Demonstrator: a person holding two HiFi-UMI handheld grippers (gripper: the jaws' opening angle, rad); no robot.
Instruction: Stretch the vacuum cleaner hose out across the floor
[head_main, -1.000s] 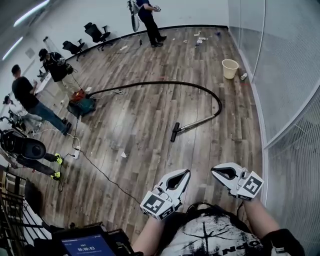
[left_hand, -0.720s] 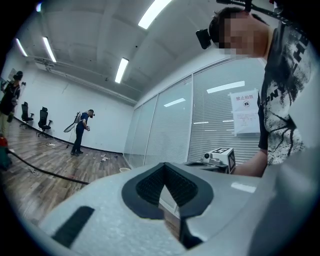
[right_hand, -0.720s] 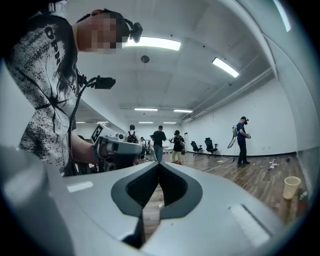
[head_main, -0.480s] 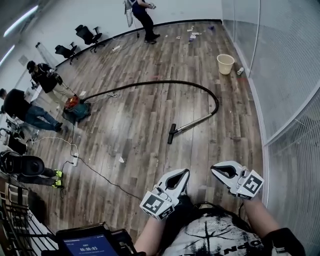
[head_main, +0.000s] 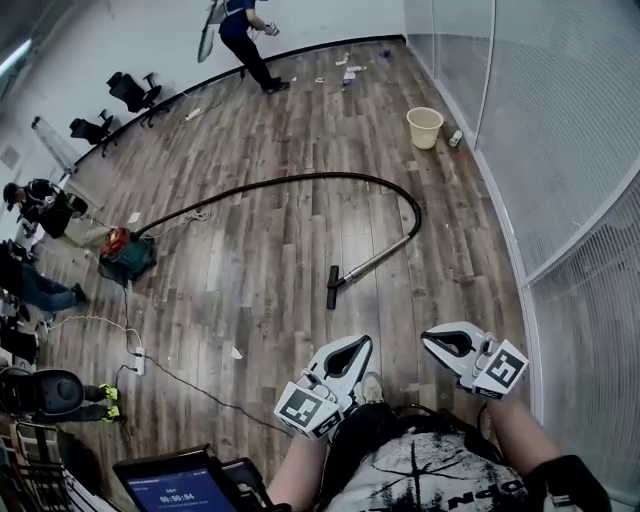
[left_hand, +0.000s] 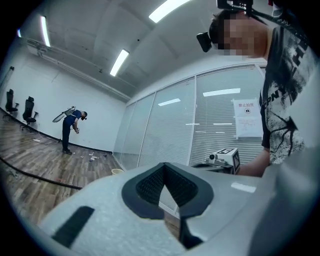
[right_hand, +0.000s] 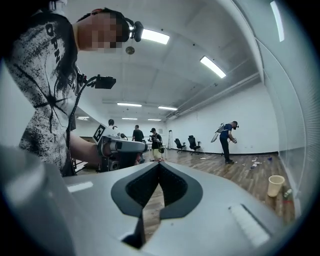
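Observation:
The black vacuum hose (head_main: 300, 180) lies in a wide arc on the wood floor, from the canister (head_main: 125, 255) at the left round to a bend at the right. From there a metal wand runs down to the floor head (head_main: 332, 287). A stretch of the hose (left_hand: 40, 177) also shows in the left gripper view. My left gripper (head_main: 358, 345) and right gripper (head_main: 432, 338) are held level near my body, well short of the floor head. Both are shut with nothing in them, jaws meeting at the tips (left_hand: 164, 165) (right_hand: 159, 164).
A glass partition (head_main: 560, 150) runs along the right side. A beige bucket (head_main: 425, 125) stands beside it. One person (head_main: 243, 35) bends over at the far wall, others (head_main: 35, 200) crouch at the left. A cable and power strip (head_main: 138, 360) lie at the lower left. Office chairs (head_main: 130, 90) stand at the back.
The floor head and canister have slid lower and leftward in the head view as I move toward them. Both grippers stay shut and empty in front of me.

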